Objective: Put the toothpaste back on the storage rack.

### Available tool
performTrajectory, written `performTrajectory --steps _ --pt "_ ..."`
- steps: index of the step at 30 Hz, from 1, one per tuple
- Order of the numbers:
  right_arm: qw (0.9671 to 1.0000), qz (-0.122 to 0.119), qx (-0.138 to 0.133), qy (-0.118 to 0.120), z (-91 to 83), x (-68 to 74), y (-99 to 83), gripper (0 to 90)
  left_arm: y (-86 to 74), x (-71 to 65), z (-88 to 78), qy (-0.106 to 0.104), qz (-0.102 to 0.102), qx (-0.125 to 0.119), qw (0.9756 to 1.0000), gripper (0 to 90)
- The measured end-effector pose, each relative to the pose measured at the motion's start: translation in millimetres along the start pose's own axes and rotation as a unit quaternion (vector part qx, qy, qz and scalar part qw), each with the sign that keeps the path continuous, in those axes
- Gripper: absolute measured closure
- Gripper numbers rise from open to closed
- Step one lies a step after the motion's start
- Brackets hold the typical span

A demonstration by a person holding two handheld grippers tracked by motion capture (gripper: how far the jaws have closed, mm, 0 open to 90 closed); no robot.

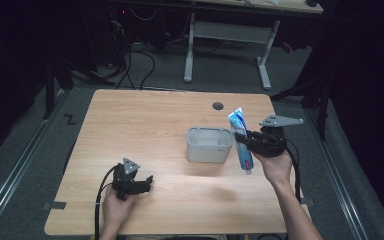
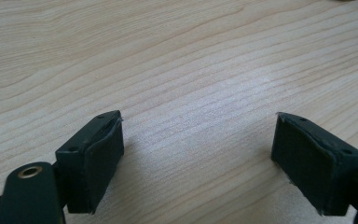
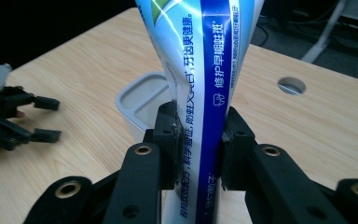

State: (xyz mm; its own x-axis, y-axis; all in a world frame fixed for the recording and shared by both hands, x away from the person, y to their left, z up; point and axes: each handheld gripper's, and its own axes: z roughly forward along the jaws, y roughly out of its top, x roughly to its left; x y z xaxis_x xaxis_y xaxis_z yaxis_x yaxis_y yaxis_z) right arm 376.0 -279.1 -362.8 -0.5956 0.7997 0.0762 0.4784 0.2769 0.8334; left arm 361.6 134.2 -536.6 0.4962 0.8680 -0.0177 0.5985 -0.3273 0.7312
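A blue and white toothpaste tube (image 1: 242, 142) hangs in the air just right of a grey rectangular container (image 1: 209, 144) at mid table, its flat end up and its cap end down. My right gripper (image 1: 240, 136) is shut on the tube's middle; in the right gripper view the tube (image 3: 204, 88) stands between the two pads (image 3: 169, 140), with the container (image 3: 142, 105) behind it. My left gripper (image 1: 149, 182) rests low at the table's front left, jaws wide open over bare wood (image 2: 196, 133), holding nothing.
The wooden table (image 1: 140, 125) has a round cable hole (image 1: 218, 106) near its far edge. Behind it on the floor stand a white desk frame (image 1: 230, 35) and cables. Open tabletop lies between the left gripper and the container.
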Motion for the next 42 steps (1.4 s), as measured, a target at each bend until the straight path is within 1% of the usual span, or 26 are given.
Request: performTrajectory --steps 3,5,8,11,14,17,21,23,26,28,31,32,36,38,39,40,42 --pt "0.9999 -0.001 -0.009 0.013 0.7 2.3 5.5 72.4 0.2 0.6 0.1 0.003 -0.002 0.000 1.0000 17.9" --pt "0.9997 0.000 -0.013 0.021 2.9 1.4 9.0 72.4 0.2 0.6 0.1 0.003 -0.002 0.000 1.0000 17.9" --pt "0.9997 -0.002 -0.014 0.021 5.2 2.3 14.4 72.5 0.2 0.6 0.1 0.003 -0.002 0.000 1.0000 17.9" --pt "0.9994 -0.002 -0.016 0.031 7.0 1.9 20.4 72.8 0.2 0.6 0.1 0.003 -0.002 0.000 1.0000 17.9" --pt "0.9993 -0.005 -0.015 0.033 9.7 1.8 25.9 73.0 0.3 0.8 0.0 0.003 -0.002 0.000 1.0000 17.9" --pt "0.9991 -0.003 -0.015 0.040 11.8 0.6 29.2 73.1 0.2 0.8 0.0 0.002 -0.002 0.001 1.0000 18.0" --pt "0.9986 0.006 -0.023 0.048 18.6 -1.0 36.3 73.1 0.2 0.9 -0.1 0.002 -0.002 0.000 1.0000 18.1" --pt "0.9987 0.002 -0.022 0.046 21.8 0.1 39.2 73.0 0.2 0.9 0.0 0.002 -0.002 0.000 1.0000 18.1" --pt "0.9986 0.005 -0.021 0.049 25.9 0.8 44.5 73.0 0.2 1.0 0.0 0.002 -0.002 0.000 1.0000 18.1" --pt "0.9986 0.001 -0.025 0.047 28.4 1.9 48.3 73.0 0.2 1.1 0.0 0.002 -0.002 0.000 1.0000 18.1" --pt "0.9986 -0.003 -0.024 0.047 30.4 3.7 52.3 73.0 0.2 1.2 0.1 0.002 -0.002 0.000 1.0000 18.1" --pt "0.9988 -0.006 -0.022 0.044 31.8 6.5 56.8 72.9 0.3 1.2 0.1 0.002 -0.002 0.000 1.0000 18.1" --pt "0.9987 -0.010 -0.027 0.042 33.2 8.7 63.2 72.7 0.4 1.2 0.2 0.002 -0.002 0.000 1.0000 18.1" --pt "0.9990 -0.023 -0.031 0.022 33.4 10.4 68.0 72.5 0.4 0.9 0.3 0.002 0.000 0.000 1.0000 18.2" --pt "0.9990 -0.023 -0.031 0.022 33.4 10.4 68.0 72.5 0.4 0.9 0.3 0.002 0.000 0.000 1.0000 18.3" --pt "0.9991 -0.027 -0.029 0.015 34.2 10.9 68.9 72.5 0.3 0.6 0.2 0.003 0.001 0.000 1.0000 18.3" --pt "0.9993 -0.031 -0.021 0.008 35.9 10.1 70.3 72.4 0.3 0.6 0.2 0.003 0.001 -0.001 1.0000 18.6"
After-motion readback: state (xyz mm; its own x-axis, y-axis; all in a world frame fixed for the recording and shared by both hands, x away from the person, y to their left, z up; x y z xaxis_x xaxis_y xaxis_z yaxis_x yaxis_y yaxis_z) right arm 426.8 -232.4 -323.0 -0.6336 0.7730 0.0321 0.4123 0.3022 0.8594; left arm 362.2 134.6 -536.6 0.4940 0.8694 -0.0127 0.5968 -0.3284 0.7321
